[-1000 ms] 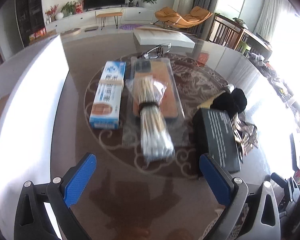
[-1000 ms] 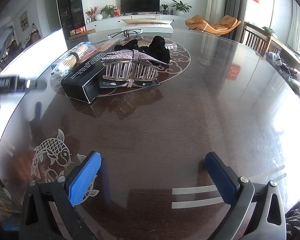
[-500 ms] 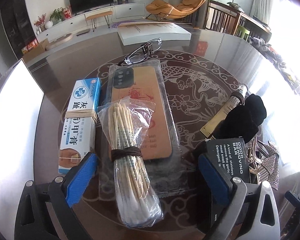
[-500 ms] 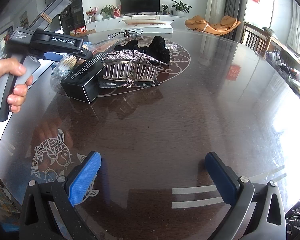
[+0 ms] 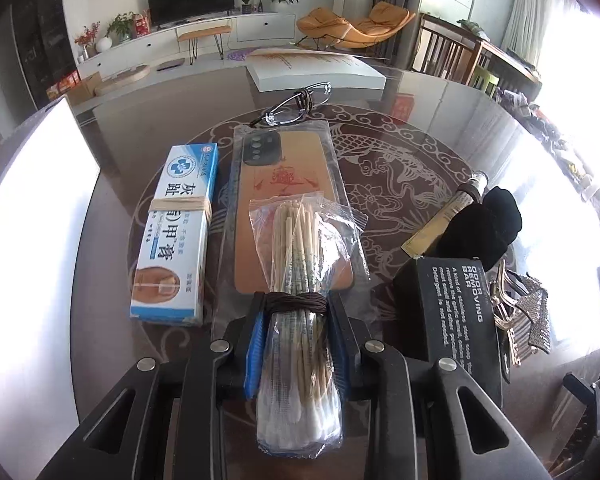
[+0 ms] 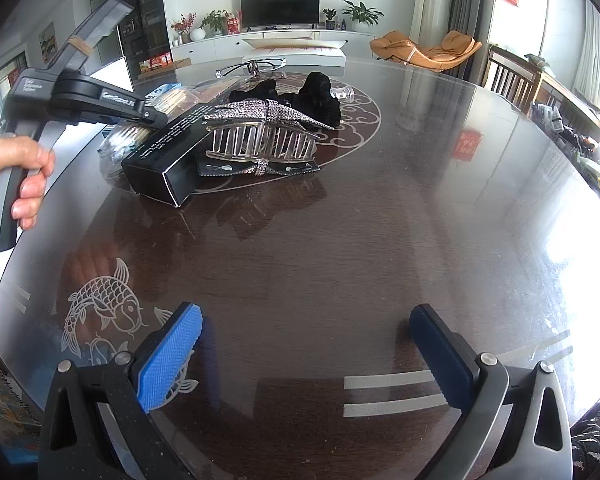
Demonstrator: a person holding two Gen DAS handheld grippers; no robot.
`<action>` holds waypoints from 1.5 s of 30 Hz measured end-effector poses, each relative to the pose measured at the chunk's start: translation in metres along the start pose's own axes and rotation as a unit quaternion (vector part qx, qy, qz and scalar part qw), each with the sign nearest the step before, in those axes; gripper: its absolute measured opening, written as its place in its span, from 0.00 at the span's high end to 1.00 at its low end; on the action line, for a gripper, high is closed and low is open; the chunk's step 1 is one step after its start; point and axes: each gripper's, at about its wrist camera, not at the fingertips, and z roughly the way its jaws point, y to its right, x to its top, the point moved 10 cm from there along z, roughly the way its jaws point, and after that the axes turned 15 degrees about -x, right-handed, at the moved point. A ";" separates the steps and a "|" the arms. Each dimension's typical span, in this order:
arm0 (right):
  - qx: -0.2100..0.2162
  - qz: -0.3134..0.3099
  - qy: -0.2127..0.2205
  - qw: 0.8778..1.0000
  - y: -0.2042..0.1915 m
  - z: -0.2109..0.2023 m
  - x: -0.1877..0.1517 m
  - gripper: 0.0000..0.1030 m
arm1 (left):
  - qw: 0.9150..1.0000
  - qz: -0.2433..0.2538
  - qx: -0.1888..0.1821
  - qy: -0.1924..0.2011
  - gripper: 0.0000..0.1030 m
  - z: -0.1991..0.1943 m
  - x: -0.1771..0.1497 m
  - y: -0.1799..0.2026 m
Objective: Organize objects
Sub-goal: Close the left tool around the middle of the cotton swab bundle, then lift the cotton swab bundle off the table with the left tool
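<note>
**Left claw closing on cotton-swab bundle; right claw idle**

Left claw (image 5: 296, 344): pitched steeply down toward the surface (image 6: 340, 240), jaws closing, blue pads set against both sides of the bagged cotton-swab bundle (image 5: 300, 288) just below its dark cord tie. The person's hand (image 6: 16, 176) wraps the grip of this tool at the left edge of the right wrist view, fingers curled around the handle.

Cotton-swab bundle: clear bag, swab heads nearest the camera, stick ends fanning away; it lies over the near end of the phone case.

Phone case (image 5: 288, 200): tan, in a clear sleeve, flat on the surface beneath the bundle.

Ointment box (image 5: 176, 232): white and blue, rubber band around it, just left of the phone case.

Eyeglasses (image 5: 296, 102): beyond the phone case.

Black box (image 5: 452, 312): printed "ODOR REMOVING BAR", right of the bundle.

Rhinestone hair claw clip (image 6: 260, 136): against the black box, on its far side from the bundle.

Right claw (image 6: 304, 356): spread wide, nothing between the pads, angled down over a bare part of the surface, well apart from the items.
</note>
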 end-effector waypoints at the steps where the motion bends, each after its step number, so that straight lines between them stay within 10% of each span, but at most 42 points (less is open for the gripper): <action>1: 0.000 0.000 0.000 1.000 0.000 0.000 0.000 0.00 | 1.000 -0.006 -0.001 0.004 0.72 -0.005 -0.006 0.001; 15: 0.000 0.000 0.000 1.000 0.000 0.000 0.000 0.00 | 1.000 -0.016 0.022 -0.011 0.68 -0.051 -0.084 0.004; 28: -0.001 0.003 0.007 1.000 -0.001 -0.001 0.001 0.00 | 0.999 -0.012 0.046 -0.016 0.01 -0.031 -0.091 -0.012; 45: -0.003 0.006 0.011 1.000 -0.002 0.001 0.002 0.00 | 0.999 -0.007 0.047 0.010 0.00 -0.030 -0.093 -0.012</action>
